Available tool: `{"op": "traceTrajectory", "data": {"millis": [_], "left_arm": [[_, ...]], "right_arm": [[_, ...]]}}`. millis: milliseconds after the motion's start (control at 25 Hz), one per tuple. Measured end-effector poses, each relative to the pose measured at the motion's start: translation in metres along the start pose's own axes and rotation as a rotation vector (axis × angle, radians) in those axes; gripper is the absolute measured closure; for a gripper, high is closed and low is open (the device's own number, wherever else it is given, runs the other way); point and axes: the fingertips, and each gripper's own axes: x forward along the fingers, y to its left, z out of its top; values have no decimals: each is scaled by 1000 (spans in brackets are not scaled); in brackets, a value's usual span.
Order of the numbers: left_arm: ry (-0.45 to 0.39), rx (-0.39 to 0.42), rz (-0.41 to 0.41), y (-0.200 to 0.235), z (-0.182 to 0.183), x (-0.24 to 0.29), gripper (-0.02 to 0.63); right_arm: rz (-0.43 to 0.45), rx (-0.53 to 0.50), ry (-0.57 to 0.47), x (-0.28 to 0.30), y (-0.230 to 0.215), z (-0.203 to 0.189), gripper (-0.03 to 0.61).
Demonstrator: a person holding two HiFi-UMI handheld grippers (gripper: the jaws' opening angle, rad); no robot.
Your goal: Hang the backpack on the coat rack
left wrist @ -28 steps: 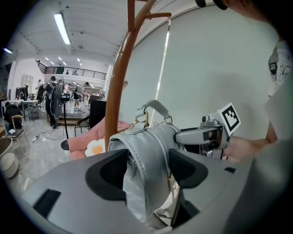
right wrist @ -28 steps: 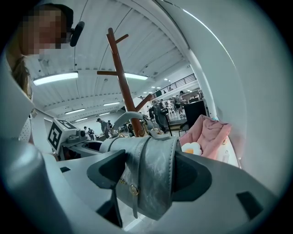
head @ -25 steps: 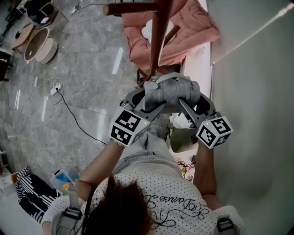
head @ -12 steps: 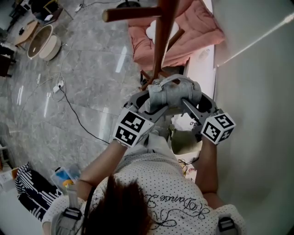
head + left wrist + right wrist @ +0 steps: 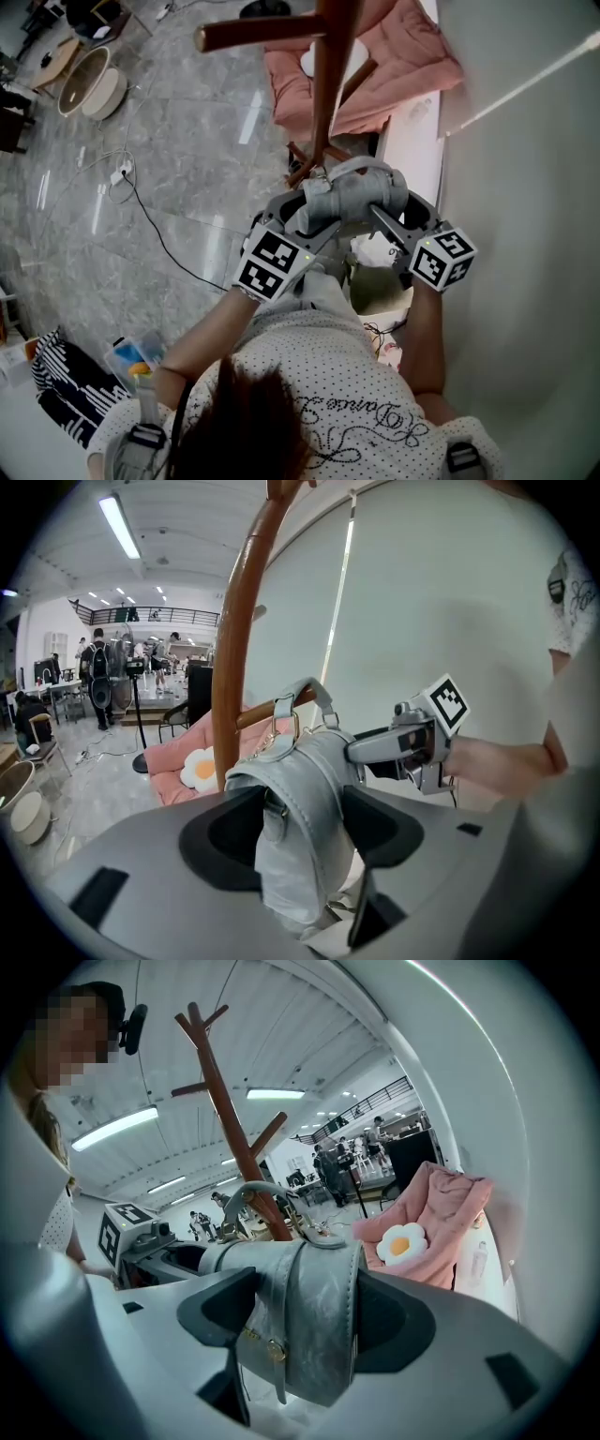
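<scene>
Head view, backpack: grey leather backpack (image 5: 354, 190) being held up off the grey marble floor (image 5: 169, 159), right against the pole of the brown wooden coat rack (image 5: 328, 84).
Head view, left gripper (image 5: 305, 212): pressing in on the backpack's left side.
Head view, right gripper (image 5: 403, 212): pressing in on the opposite side.
Head view, background: pink padded cushion (image 5: 408, 61) lying beyond the rack.
Left gripper view, jaws: standing wide, clamping the backpack (image 5: 305, 817) that is filling the gap between them.
Left gripper view, handle: grey top loop (image 5: 319, 694) sitting at the tip of a low peg (image 5: 262, 714); not telling whether hooked over it.
Left gripper view, right gripper (image 5: 364, 752): touching the backpack's far flank.
Right gripper view, jaws: clamping the backpack (image 5: 314, 1316) across its width, strap and buckle facing the camera.
Right gripper view, rack (image 5: 234, 1129): rising just behind the backpack, pegs branching upward.
Right gripper view, left gripper (image 5: 178, 1260): showing at the backpack's far side.
Right gripper view, cushion (image 5: 450, 1208): carrying a white flower-shaped pillow (image 5: 401, 1244).
</scene>
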Motion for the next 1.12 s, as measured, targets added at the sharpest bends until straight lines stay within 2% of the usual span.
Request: {"op": "traceTrajectory", "data": {"millis": [200, 320, 440, 600, 760, 1120], "left_arm": [[-7, -6, 39, 11, -1, 1, 350], [-16, -29, 32, 13, -2, 3, 353], [-22, -43, 33, 13, -2, 3, 353], [-43, -52, 39, 11, 1, -1, 385], [-50, -73, 18, 10, 1, -1, 408], [-44, -102, 30, 13, -2, -2, 423]], "right_arm": [[-20, -11, 33, 10, -1, 1, 251], [-12, -12, 37, 12, -3, 1, 243], [23, 37, 8, 11, -3, 5, 199], [-7, 38, -23, 8, -8, 7, 282], [-28, 29, -44, 8, -11, 10, 288], [-33, 43, -55, 16, -14, 18, 285]]}}
